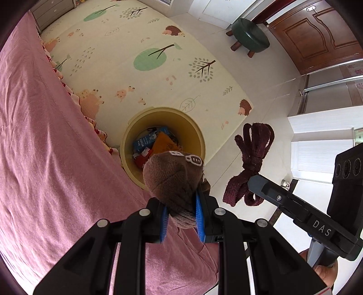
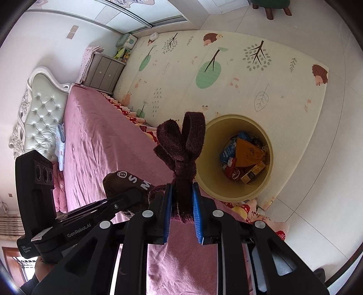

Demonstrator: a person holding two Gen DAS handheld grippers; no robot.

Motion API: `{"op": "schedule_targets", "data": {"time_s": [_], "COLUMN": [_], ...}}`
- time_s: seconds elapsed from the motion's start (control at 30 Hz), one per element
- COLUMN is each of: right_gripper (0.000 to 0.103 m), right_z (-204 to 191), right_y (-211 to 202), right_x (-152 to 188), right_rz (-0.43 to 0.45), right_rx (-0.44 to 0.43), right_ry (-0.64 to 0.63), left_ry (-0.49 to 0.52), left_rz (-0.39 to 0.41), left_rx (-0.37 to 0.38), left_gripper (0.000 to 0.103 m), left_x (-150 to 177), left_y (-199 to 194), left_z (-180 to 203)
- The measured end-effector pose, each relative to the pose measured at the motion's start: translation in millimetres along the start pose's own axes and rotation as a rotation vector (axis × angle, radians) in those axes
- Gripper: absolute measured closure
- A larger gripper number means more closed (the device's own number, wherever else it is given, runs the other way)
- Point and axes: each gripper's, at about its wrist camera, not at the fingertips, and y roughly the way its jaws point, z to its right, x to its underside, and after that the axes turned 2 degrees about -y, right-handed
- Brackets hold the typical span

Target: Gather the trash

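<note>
Brown sock (image 1: 172, 181): cuff end buried between the blue pads (image 1: 199, 217) of the left gripper (image 1: 181, 219); white lettering only partly legible, the rest wrapped out of view; it covers the near rim of the yellow bin (image 1: 192, 127). Bin contents (image 2: 244, 156): blue packet, orange sheet and red wrappers overlapping, print too small to read; bottom not visible. Dark red strap (image 2: 183, 147): lower end pinched inside the right gripper (image 2: 181, 204), length there hidden. Green stool (image 2: 271, 5): cut by the top edge in the right wrist view. Person's hand (image 1: 324, 272): only partly shown behind the handle.
</note>
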Motion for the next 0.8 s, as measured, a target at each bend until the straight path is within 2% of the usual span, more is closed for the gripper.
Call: {"op": "schedule_targets", "data": {"time_s": [0.07, 0.1, 0.13, 0.17, 0.2, 0.47, 0.8], "right_gripper": [0.080, 0.068, 0.063, 0.056, 0.056, 0.056, 0.055], "right_z": [-0.4, 0.7, 1.8, 3.2, 4.6, 17.0, 7.6], "right_y": [-1.2, -2.2, -2.7, -3.3, -3.5, 0.0, -0.8], "right_x": [-3.4, -5.1, -6.5, -8.6, -9.5, -7.6, -5.4], "right_rz": [0.008, 0.015, 0.019, 0.025, 0.029, 0.008, -0.002], "right_rx": [0.010, 0.008, 0.004, 0.009, 0.018, 0.053, 0.044], "right_ry": [0.002, 0.008, 0.014, 0.020, 0.020, 0.035, 0.021], "left_ry": [-0.004, -0.011, -0.022, -0.038, -0.053, -0.013, -0.011], "left_rz": [-0.007, -0.011, -0.020, -0.026, -0.019, -0.029, -0.031], "left_rx": [0.023, 0.038, 0.055, 0.062, 0.055, -0.033, -0.016], "left_gripper": [0.082, 0.078, 0.060, 0.033, 0.025, 0.023, 0.023], "left_x": [-5.0, -7.3, -9.4, -12.0, -14.0, -17.6, -9.4], "left_y": [3.5, 4.4, 5.9, 7.8, 8.7, 19.2, 14.5], "left_z": [0.4, -0.2, -1.7, -3.4, -5.4, -10.4, -10.0]}}
